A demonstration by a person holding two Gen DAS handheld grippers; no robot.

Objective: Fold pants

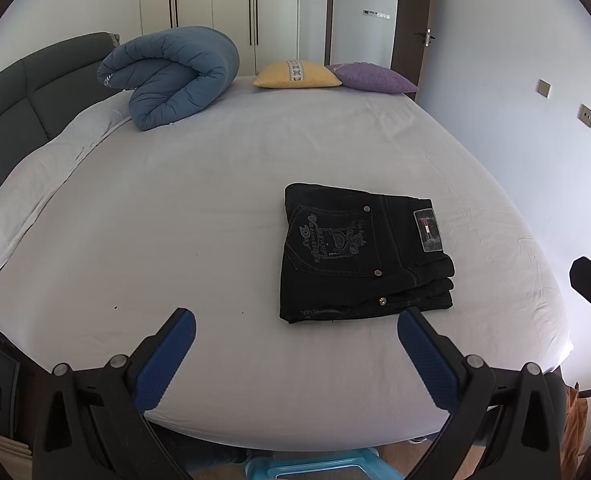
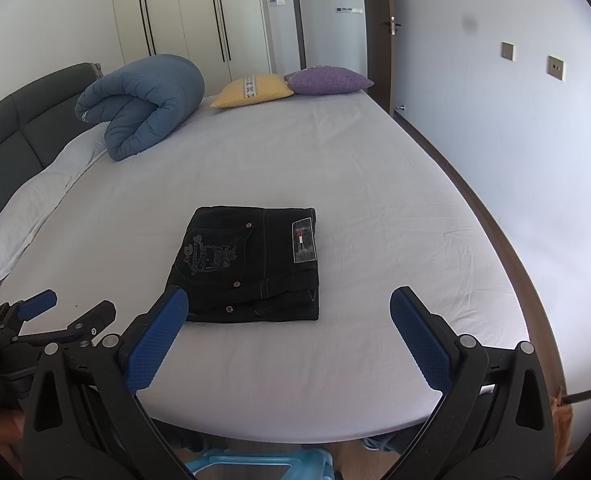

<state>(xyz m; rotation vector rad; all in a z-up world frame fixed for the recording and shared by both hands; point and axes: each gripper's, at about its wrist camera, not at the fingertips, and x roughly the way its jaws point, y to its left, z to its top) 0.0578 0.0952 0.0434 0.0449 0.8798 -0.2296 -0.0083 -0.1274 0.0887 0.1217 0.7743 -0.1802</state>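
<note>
1. Pants [image 2: 251,264] lie as a compact folded stack on the bed [image 2: 375,200], long side running 9 to 3.
2. From my right fingers [image 2: 289,306], spread and empty, the stack sits at 11, nearer.
3. From my left fingers [image 1: 295,330], also spread, it lies at 1.

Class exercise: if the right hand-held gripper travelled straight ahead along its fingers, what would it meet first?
Probably the folded black denim pants on the white bed sheet. The open right hand-held gripper points over them, though its height above them is unclear.
</note>
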